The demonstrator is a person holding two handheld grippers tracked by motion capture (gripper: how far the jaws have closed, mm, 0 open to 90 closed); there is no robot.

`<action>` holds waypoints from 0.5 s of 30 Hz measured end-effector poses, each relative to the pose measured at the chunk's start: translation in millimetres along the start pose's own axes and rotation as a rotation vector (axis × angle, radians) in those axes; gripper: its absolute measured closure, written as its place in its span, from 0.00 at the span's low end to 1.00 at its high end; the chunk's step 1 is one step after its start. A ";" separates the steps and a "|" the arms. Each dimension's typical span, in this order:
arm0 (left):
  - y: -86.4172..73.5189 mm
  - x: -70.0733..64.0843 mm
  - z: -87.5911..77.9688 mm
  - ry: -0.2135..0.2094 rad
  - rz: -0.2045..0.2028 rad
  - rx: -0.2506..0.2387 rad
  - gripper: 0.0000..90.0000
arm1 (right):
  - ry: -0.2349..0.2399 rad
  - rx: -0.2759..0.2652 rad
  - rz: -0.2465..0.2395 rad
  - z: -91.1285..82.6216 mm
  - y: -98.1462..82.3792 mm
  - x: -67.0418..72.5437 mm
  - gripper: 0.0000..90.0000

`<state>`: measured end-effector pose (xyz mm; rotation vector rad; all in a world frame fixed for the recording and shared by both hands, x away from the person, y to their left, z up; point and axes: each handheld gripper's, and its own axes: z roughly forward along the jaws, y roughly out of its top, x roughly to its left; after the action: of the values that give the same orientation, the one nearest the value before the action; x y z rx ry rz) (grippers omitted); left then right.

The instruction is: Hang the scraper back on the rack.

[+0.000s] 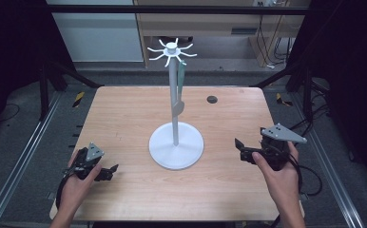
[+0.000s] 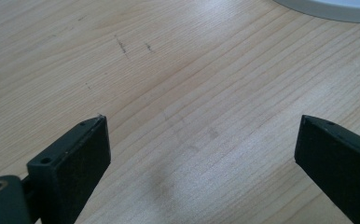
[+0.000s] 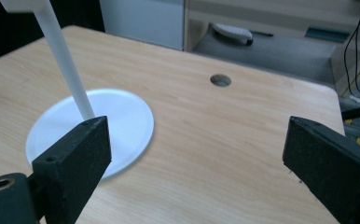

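Note:
A white stand point(image 1: 175, 102) rises from a round base point(image 1: 162, 152) at the table's middle, with several hook arms point(image 1: 172, 50) at its top. A grey-green utensil point(image 1: 179, 90) hangs from one arm beside the pole. My left gripper point(image 1: 109, 172) rests low near the front left of the table, open, with bare wood between its jaws point(image 2: 201, 154). My right gripper point(image 1: 242, 151) is held right of the base, open and holding nothing point(image 3: 197, 144). In the right gripper view the pole point(image 3: 66, 65) and base point(image 3: 122, 116) lie ahead to the left.
The wooden table point(image 1: 124, 109) has a round cable hole point(image 1: 212, 99) at the back right, also in the right gripper view as the hole point(image 3: 220, 80). Black frame rails flank the table. Cabinets and cables stand beyond the far edge.

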<state>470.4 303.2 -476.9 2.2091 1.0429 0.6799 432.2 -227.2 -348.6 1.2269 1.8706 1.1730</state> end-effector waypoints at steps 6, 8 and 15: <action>0.3 -0.8 -0.1 0.000 0.003 0.000 0.03 | 0.000 0.053 -0.008 13.7 -19.0 4.4 0.08; 0.1 -0.5 -0.1 0.000 0.002 0.000 0.03 | 0.009 0.062 -0.007 19.4 -25.0 6.5 0.08; 0.2 -0.3 -0.1 -0.001 0.001 -0.001 0.03 | 0.029 0.094 0.011 39.4 -40.7 14.2 0.08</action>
<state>470.3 302.9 -476.7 2.2097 1.0406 0.6794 444.0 -207.9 -402.4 1.2784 1.9625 1.1255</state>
